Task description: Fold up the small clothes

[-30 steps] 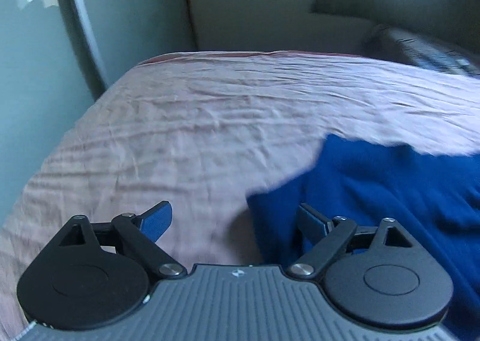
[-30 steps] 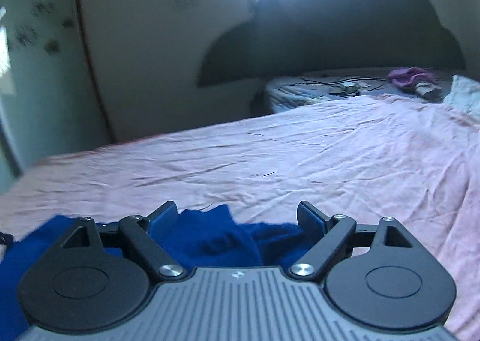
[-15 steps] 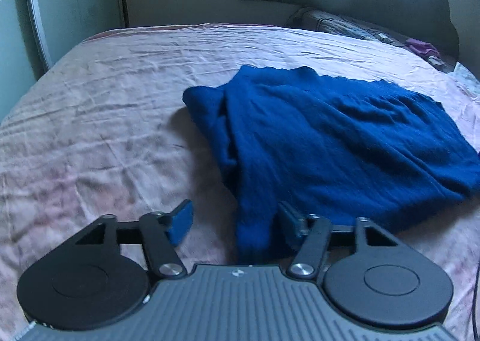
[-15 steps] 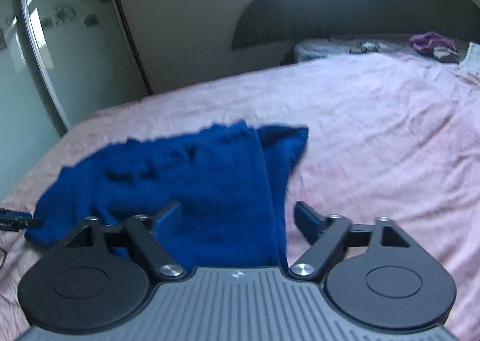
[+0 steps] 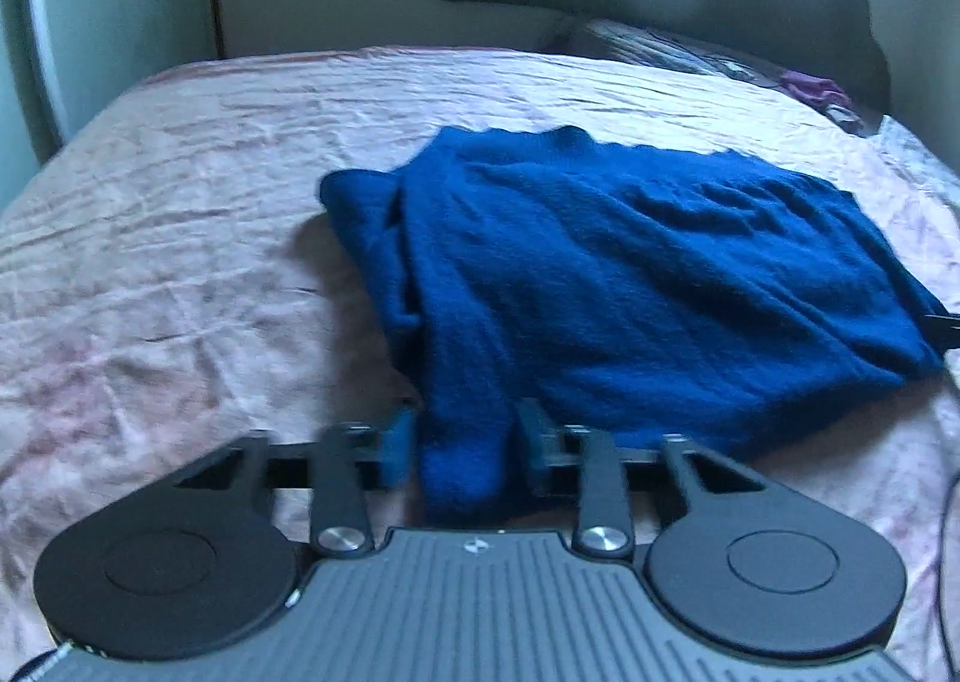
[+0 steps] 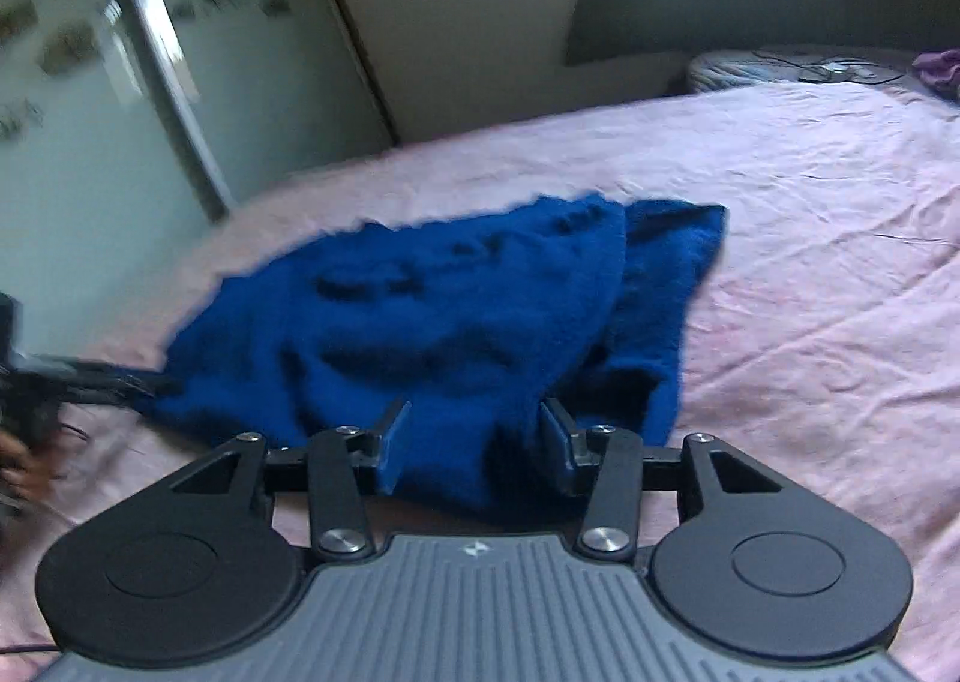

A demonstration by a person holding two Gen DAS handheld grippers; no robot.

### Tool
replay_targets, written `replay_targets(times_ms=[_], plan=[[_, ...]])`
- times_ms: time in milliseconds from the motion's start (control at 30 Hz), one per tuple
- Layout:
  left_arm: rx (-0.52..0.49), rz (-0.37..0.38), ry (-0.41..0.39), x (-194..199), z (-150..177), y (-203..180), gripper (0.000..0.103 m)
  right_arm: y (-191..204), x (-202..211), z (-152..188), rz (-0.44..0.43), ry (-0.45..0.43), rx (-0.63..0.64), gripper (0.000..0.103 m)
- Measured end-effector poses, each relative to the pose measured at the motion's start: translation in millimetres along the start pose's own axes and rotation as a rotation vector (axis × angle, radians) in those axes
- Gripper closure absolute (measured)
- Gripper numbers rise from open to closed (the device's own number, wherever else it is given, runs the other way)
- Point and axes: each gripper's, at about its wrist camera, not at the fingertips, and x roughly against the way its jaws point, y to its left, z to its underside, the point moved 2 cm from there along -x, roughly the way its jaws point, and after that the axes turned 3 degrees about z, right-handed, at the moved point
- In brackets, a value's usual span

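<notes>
Blue knit sweater [image 5: 630,274]: lies spread on the pink bedsheet [image 5: 180,214], with one side doubled over in a long fold along its left edge as seen from the left wrist camera; in the right wrist view [image 6: 432,310] the same fold runs along its right side.

Left gripper [image 5: 462,454]: jaws narrowed around a bunched near corner of the sweater; blue pads [image 5: 393,451] press the fabric from both sides. State: clamped on the sweater.

Right gripper [image 6: 474,454]: jaws about half closed, with the opposite near corner of the sweater between them. The left pad [image 6: 393,454] touches the fabric; whether the right pad grips it cannot be determined, as the frame is blurred.

Beyond the bed: a dark curved headboard [image 6: 780,4] with a purple cloth [image 6: 939,67] near it
</notes>
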Motion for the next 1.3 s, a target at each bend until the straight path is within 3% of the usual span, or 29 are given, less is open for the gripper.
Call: replay_targets(times_ms=[33,67,100,133,433,800,867,933,967,1000,1033,1067,1167,1300], plan=[[0.001,-0.002,0.005,0,0,-1,0.093,-3,-3,0,0.013,0.006,-0.019,0.057],[-0.006,-0.016,0.005,1,-1,-1,0.095,-6,-4,0,0.021,0.003,-0.03,0.067],[-0.013,-0.021,0.003,2,-1,-1,0.096,-8,-5,1,0.031,0.001,-0.039,0.088],[-0.013,-0.019,0.001,3,0,-1,0.097,-9,-3,2,0.037,-0.004,-0.053,0.095],[-0.059,0.015,-0.029,34,5,7,0.097,-13,36,7,0.072,-0.074,-0.081,0.097],[-0.133,-0.002,0.017,33,25,10,0.098,-30,35,32,0.097,0.008,-0.153,0.096],[-0.127,0.006,0.025,36,22,10,0.089,-31,36,31,0.096,0.011,-0.144,0.093],[-0.133,0.003,0.03,43,18,10,0.061,-26,41,27,0.119,0.013,-0.11,0.085],[-0.141,-0.022,0.021,47,17,9,0.05,-23,45,25,0.136,0.003,-0.09,0.076],[-0.148,-0.041,0.001,51,16,8,0.031,-20,48,24,0.151,-0.008,-0.081,0.061],[-0.153,-0.061,-0.024,56,14,6,0.021,-19,51,23,0.168,-0.023,-0.083,0.052],[-0.157,-0.078,-0.049,61,10,4,0.021,-19,55,21,0.18,-0.043,-0.087,0.036],[-0.162,-0.06,-0.1,67,-6,-9,0.019,-19,57,13,0.189,-0.088,-0.108,0.035],[-0.171,-0.047,-0.103,48,-35,-40,0.015,-29,38,3,0.131,-0.087,-0.199,0.035]])
